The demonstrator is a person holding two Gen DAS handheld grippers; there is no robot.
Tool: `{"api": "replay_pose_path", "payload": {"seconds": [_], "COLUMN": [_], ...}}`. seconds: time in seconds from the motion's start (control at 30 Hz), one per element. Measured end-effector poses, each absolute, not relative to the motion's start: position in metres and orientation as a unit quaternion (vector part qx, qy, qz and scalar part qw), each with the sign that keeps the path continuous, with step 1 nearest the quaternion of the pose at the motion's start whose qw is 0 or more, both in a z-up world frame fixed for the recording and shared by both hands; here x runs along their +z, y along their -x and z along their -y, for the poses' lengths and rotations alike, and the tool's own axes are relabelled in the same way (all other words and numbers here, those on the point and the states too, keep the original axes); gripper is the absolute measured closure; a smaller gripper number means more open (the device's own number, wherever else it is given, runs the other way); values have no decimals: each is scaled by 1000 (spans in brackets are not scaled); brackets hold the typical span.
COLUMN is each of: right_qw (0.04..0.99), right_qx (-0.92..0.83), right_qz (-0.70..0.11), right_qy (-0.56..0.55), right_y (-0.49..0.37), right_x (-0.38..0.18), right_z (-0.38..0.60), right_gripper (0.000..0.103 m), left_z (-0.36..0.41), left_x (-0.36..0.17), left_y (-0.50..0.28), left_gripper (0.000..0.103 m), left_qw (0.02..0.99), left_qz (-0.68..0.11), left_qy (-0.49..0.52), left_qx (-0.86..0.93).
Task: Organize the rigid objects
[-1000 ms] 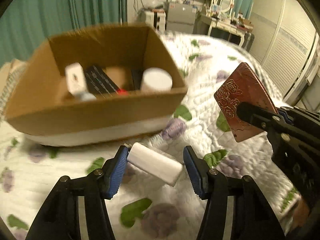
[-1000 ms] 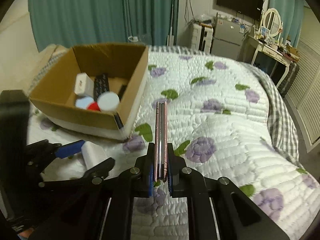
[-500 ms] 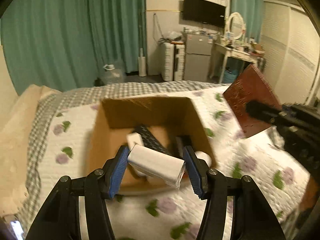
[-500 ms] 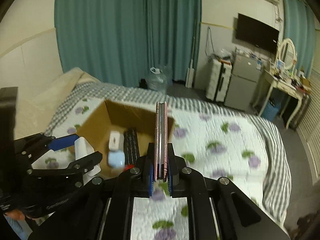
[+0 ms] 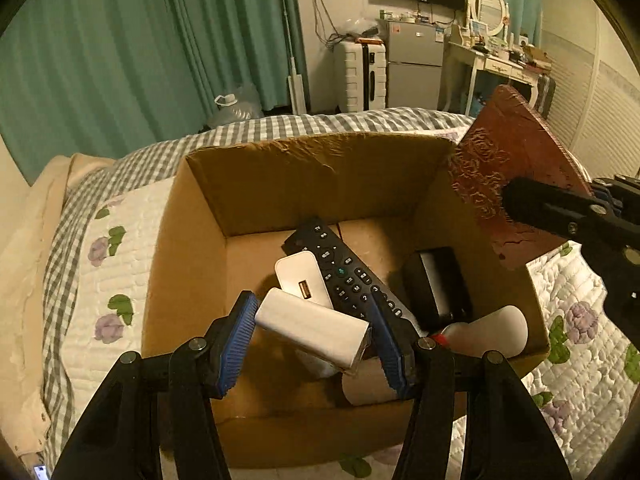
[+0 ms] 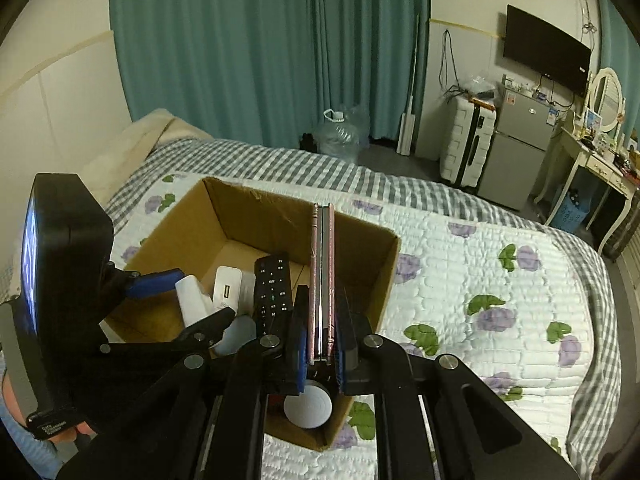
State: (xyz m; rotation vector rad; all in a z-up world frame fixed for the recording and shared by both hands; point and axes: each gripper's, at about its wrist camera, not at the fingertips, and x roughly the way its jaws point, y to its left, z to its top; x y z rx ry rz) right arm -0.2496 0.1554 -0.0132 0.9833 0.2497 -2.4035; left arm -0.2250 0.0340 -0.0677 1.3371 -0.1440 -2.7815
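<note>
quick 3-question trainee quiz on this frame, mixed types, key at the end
1. True or false: the left tool grips a white rectangular block above the cardboard box.
2. The right tool holds: A) a remote, B) a thin pink-edged flat case, C) nothing.
3. Fill in: the black remote control lies inside the ____.

Key: 1 true; 2 B; 3 cardboard box.

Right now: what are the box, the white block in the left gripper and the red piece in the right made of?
Box: brown corrugated cardboard, matte, creased rim.
White block: probably smooth plastic, satin sheen.
Red piece: dark red embossed floral cover, looks like leather or faux leather; uncertain.
</note>
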Motion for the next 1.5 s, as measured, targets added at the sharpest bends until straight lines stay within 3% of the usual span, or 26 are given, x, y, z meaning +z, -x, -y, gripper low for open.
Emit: {"api": "replay_pose_path", "payload": {"seconds": [0.37, 0.8, 0.83, 0.87, 0.93, 1.23, 1.5], "right_qw": [269, 264, 263, 260, 254, 243, 234], "right_qx": [-885, -863, -865, -866, -873, -902, -927], "right_qz": [-88, -122, -118, -117, -109, -86, -78], "right_qy": [-369, -413, -410, -410, -403, -347, -282], "right_y": [258, 294, 294, 293, 291, 235, 163], "right_x": [-11, -64, -62, -59, -51, 27, 92], "right_z": [-149, -105, -106, -108, -113, -151, -182], "right_gripper": [93, 93, 87, 71, 59, 58, 51], "left_z": [-9, 18, 19, 19, 19, 1, -10], "left_x": [-36, -38, -38, -37, -31, 40, 103], "left_y": [210, 212, 211, 210, 206, 143, 76], "left_gripper": [41, 39, 39, 39, 39, 35, 29], "left_qw": [49, 87, 87, 86, 88, 86, 88], "left_qz": [27, 10, 10, 9, 9, 19, 19], "left_qy": [-387, -353, -352, -350, -344, -260, -183], "left_qx": [-920, -931, -932, -933, -935, -961, -979]}}
